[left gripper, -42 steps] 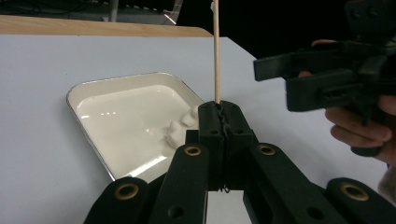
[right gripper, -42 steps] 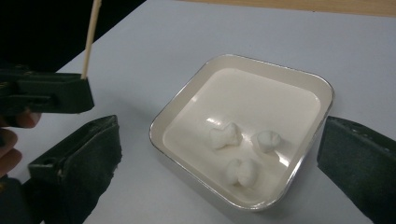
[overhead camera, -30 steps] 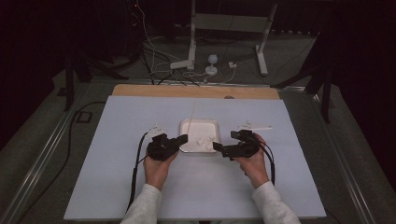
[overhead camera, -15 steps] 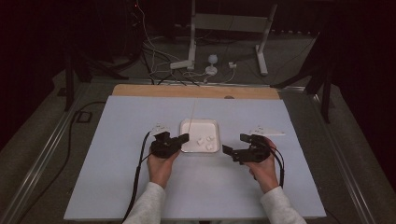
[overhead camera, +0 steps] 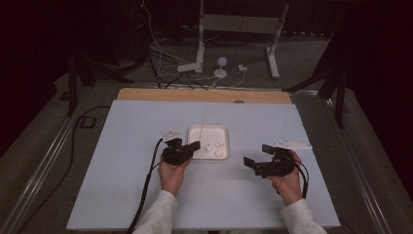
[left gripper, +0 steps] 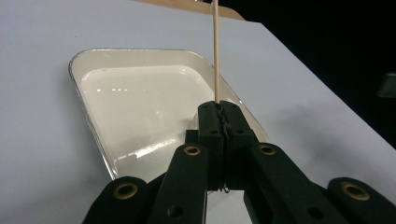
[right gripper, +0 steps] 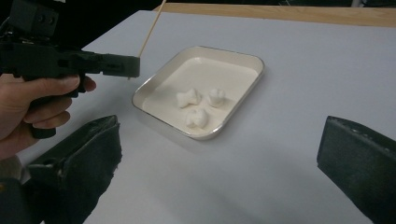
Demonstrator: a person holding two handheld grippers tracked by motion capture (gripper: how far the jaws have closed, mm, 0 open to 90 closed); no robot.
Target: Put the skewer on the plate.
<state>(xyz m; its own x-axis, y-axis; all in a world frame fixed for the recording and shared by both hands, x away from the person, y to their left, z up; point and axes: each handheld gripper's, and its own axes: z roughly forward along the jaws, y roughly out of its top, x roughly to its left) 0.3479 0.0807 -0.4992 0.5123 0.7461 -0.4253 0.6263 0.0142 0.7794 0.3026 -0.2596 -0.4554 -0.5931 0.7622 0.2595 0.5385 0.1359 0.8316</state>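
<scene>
From above, a person's two hands reach onto a pale blue surface [overhead camera: 122, 161], each holding a black gripper. Near the middle lies a white tray [overhead camera: 197, 131] with three small white pieces [overhead camera: 214, 147] in its near right part. Just left of the tray, the left gripper [overhead camera: 194, 145] points at its near left corner and pinches a thin wooden skewer [overhead camera: 203, 117] that rises away from it. Well to the right of the tray, the right gripper [overhead camera: 257, 155] hovers with its fingers spread wide and nothing between them. Along the left gripper's own view, its fingers [left gripper: 211, 122] press tight together on the skewer [left gripper: 216, 51], which stands upright over the tray [left gripper: 88, 126]. Along the right gripper's view, its fingers [right gripper: 88, 154] stand far apart at the frame's lower corners; beyond them sits the tray [right gripper: 243, 60] with the white pieces [right gripper: 198, 107], and the left gripper [right gripper: 133, 65] holds the slanting skewer [right gripper: 152, 25] beside the tray's left edge.
</scene>
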